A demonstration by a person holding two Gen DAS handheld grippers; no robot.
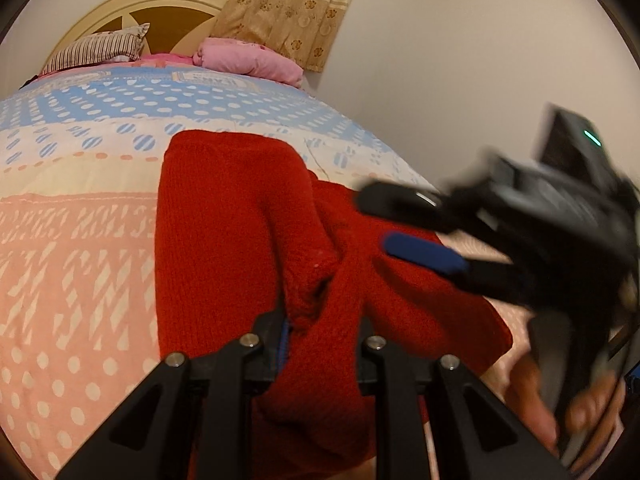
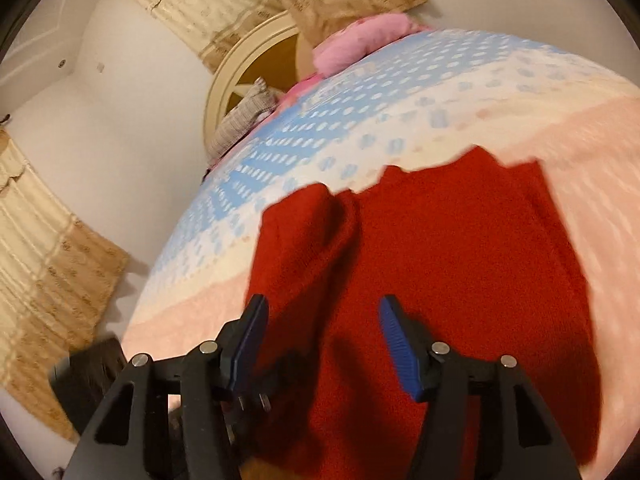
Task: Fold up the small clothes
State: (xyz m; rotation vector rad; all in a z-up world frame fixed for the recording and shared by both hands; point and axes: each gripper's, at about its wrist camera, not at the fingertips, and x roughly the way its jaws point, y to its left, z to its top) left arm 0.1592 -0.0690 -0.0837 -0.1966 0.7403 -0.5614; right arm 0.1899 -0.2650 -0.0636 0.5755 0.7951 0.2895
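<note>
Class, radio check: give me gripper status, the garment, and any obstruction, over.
Left gripper shut on red knit. Right gripper open, fingers apart above the knit, nothing pinched. Knit partly folded on bedspread. Nothing in the way.

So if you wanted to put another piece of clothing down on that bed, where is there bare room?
The bedspread lies bare left of the red knit garment, and beyond it up to the striped pillow and pink bundle. It is crowded on the garment's right, where the right hand-held gripper hovers open and the left hand-held gripper pinches the knit.
</note>
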